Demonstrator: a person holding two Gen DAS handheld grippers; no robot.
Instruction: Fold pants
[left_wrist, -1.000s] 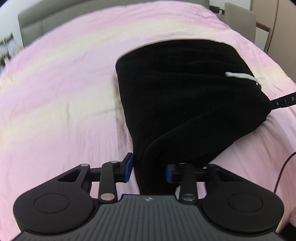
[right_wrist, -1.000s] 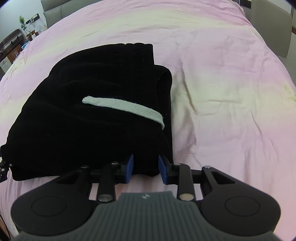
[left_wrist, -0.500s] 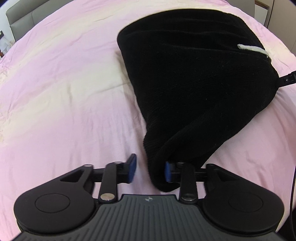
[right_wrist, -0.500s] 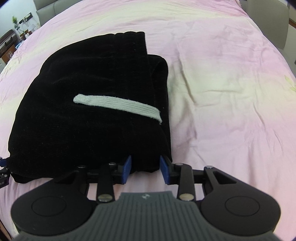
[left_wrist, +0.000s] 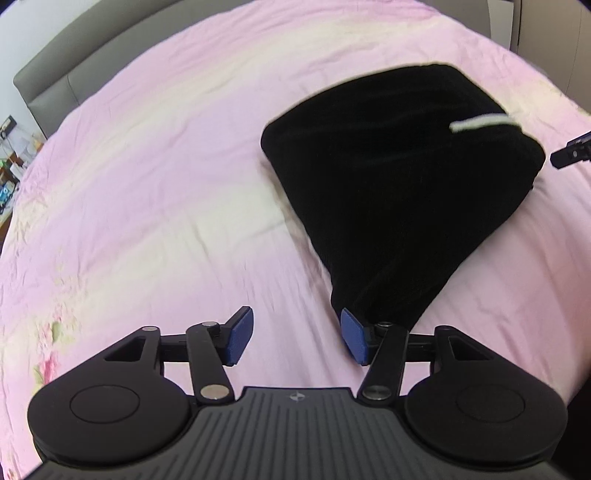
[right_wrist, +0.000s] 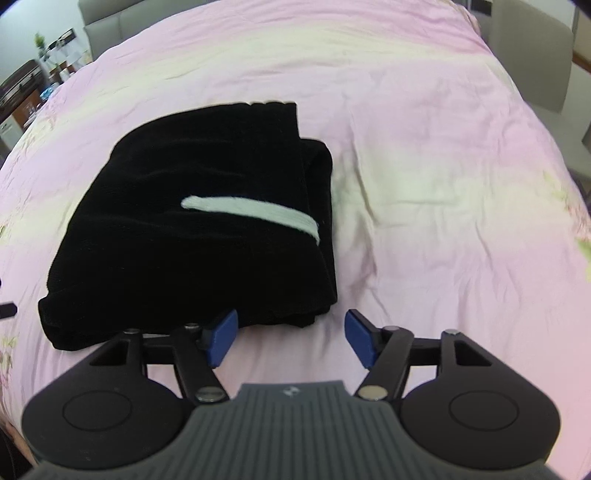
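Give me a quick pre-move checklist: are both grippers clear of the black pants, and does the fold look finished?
1. Left gripper released: ok. Its jaws have just been opening; no cloth lies between them, though the right finger's tip sits against the pants corner.
2. Right gripper released: ok. Jaws just opened, bare bedsheet between them.
3. Pants folded into a compact stack: ok.
4. White drawstring tucked in: not ok, it lies across the top.
5. Edges aligned: not ok, the near left corner tapers out towards the left gripper.
6. Layers underneath smooth: cannot tell.
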